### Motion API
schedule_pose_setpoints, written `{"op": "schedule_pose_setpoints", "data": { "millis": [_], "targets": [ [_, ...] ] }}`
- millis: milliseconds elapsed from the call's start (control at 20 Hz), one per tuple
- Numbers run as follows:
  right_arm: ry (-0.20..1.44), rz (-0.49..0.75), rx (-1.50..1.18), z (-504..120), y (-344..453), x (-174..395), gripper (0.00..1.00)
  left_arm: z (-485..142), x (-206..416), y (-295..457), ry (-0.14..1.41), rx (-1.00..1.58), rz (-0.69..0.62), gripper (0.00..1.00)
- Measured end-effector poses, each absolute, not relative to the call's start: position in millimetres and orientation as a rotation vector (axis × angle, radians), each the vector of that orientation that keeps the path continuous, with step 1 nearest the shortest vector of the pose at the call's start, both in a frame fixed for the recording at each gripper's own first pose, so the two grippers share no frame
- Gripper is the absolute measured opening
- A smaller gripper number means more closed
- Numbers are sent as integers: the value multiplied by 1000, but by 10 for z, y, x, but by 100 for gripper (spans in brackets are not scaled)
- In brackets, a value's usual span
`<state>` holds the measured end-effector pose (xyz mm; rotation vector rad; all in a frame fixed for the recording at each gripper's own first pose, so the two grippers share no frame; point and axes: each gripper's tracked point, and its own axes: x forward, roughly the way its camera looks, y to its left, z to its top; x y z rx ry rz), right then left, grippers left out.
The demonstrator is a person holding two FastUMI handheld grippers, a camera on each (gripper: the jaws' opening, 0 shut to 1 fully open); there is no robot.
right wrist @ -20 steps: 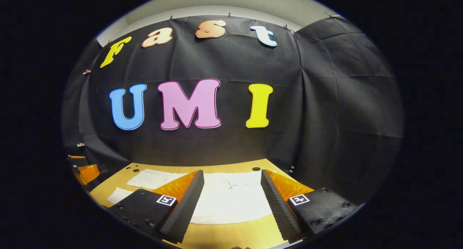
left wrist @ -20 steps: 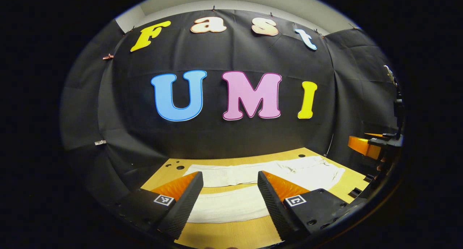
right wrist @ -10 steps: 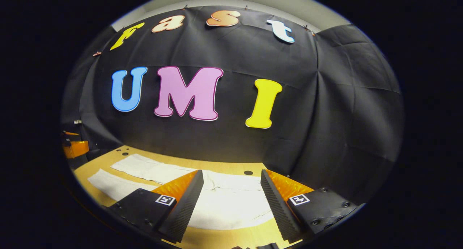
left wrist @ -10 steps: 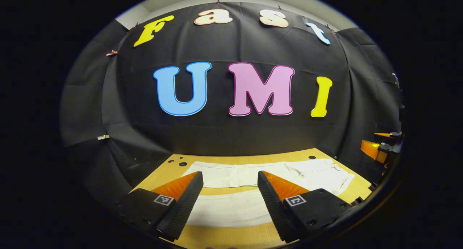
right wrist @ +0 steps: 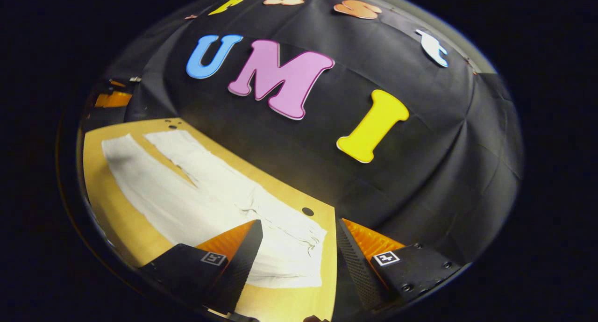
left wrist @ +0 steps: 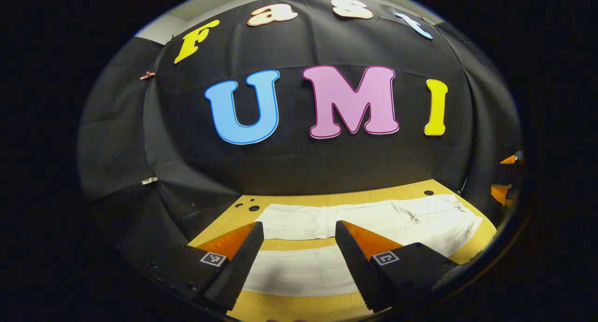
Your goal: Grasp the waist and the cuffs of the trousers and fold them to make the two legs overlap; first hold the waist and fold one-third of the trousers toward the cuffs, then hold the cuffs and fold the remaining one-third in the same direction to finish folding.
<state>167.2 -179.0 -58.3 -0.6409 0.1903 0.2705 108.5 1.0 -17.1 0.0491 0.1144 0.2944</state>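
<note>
The trousers [right wrist: 210,196] lie lengthwise across the bench [right wrist: 327,247], waist toward the released right tongs [right wrist: 299,247], cuffs toward the released left tongs [left wrist: 299,252].

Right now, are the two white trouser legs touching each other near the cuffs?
Apart. The right gripper view shows bare table between the trousers' legs.

A wooden bench [left wrist: 299,308] with a light tan top stands in the booth, its far edge meeting the black cloth wall [left wrist: 299,172]. Small round holes [left wrist: 253,208] sit near the bench's far left corner, and another hole [left wrist: 428,192] lies near its far right corner. A strip of pale ceiling [left wrist: 154,30] shows above the cloth. Small clips [left wrist: 148,75] pin the cloth at its left side.
</note>
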Motion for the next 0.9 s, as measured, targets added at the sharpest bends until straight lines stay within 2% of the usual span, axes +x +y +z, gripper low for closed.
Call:
{"op": "schedule_pose_setpoints", "data": {
  "millis": [100,250,300,450,900],
  "targets": [
    [232,318,-722,-775,-1964,1772,97,-266,1100,-17,141,51,305,98],
    [394,399,-867,-1224,-2366,1811,99,-351,1108,-45,174,62,310,98],
    [479,462,-955,-1513,-2523,1794,98,-397,1104,-14,192,67,330,98],
    [573,566,-1132,-1956,-2827,1775,98,-503,1106,-24,236,14,346,98],
    [602,587,-1346,-2413,-3263,2207,98,-793,727,161,320,-13,472,98]
  ]
}}
